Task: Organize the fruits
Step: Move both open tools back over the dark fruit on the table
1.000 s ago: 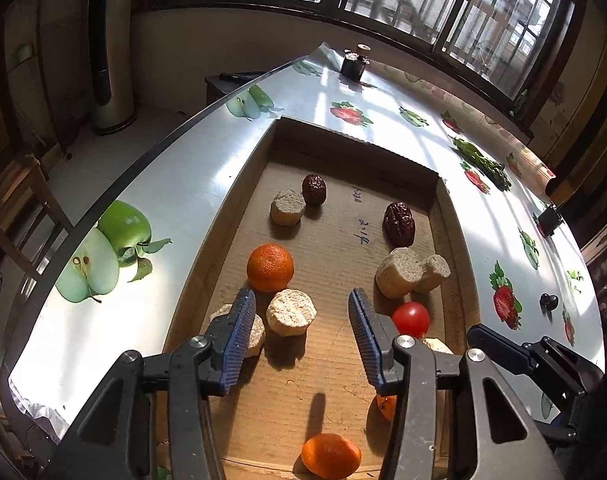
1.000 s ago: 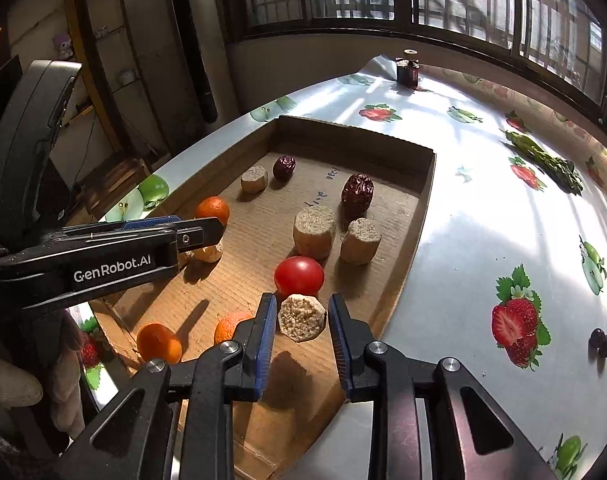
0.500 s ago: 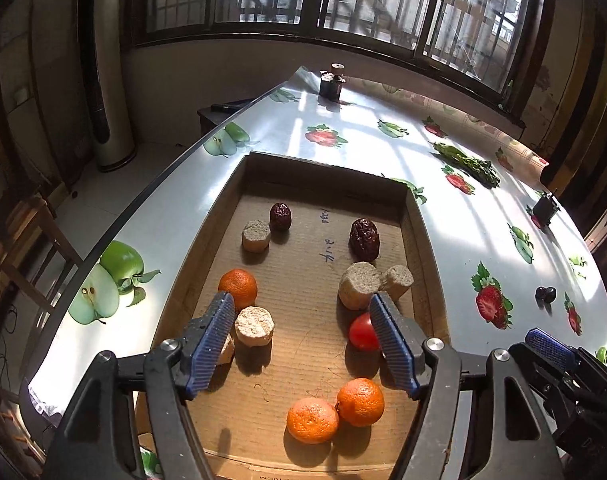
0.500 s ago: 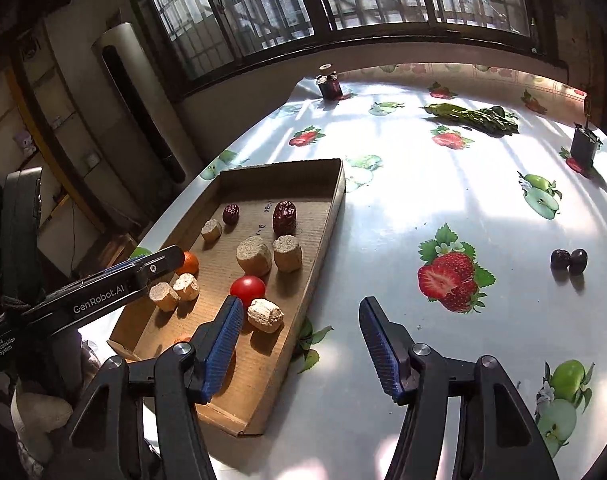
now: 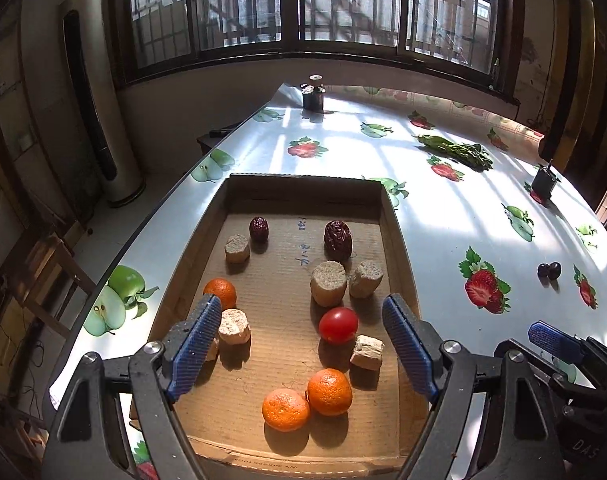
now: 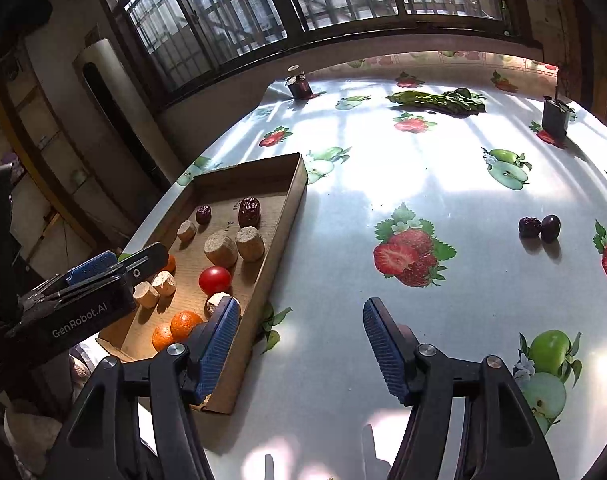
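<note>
your biggest risk is the cardboard tray: it lies just ahead of your left gripper and down-left of your right gripper, whose left finger overlaps its rim, so a low sweep could shove it. next, the two oranges touch and would roll if nudged. smallest, the two dark fruits, ahead-right of the right gripper, sit loose on the table. both grippers are empty, jaws opening.
</note>
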`<act>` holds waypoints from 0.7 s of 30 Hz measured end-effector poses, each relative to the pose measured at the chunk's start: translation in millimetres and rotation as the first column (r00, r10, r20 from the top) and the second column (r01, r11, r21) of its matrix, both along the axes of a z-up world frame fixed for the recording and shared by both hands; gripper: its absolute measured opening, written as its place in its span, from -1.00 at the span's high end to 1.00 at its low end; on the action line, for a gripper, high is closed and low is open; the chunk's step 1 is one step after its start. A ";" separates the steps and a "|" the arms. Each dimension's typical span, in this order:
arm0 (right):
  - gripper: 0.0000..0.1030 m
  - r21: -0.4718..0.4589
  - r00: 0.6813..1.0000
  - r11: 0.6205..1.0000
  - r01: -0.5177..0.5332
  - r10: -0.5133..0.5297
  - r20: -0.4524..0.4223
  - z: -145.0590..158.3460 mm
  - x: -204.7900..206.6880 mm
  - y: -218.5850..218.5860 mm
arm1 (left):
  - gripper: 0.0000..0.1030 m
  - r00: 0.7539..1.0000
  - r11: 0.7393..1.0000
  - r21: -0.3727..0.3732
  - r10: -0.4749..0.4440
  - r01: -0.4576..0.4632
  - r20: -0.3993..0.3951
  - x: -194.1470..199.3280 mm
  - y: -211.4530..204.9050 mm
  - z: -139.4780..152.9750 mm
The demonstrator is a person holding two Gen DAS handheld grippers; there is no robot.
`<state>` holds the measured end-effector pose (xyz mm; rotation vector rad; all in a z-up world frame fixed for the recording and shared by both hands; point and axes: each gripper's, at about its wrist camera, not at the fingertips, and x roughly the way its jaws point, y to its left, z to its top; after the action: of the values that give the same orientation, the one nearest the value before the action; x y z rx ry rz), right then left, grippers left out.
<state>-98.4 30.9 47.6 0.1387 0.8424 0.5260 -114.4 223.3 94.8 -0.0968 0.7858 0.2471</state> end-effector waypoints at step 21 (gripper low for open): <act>-0.43 -0.023 1.000 1.000 -0.004 0.003 -0.031 -10.3 -2.2 1.6 | -0.59 1.000 1.000 0.000 -0.020 0.020 -0.008 -0.3 -3.7 -3.7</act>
<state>-100.6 32.5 37.3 0.1242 0.8785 0.5183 -114.7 219.6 91.1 -0.0876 0.7941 0.2289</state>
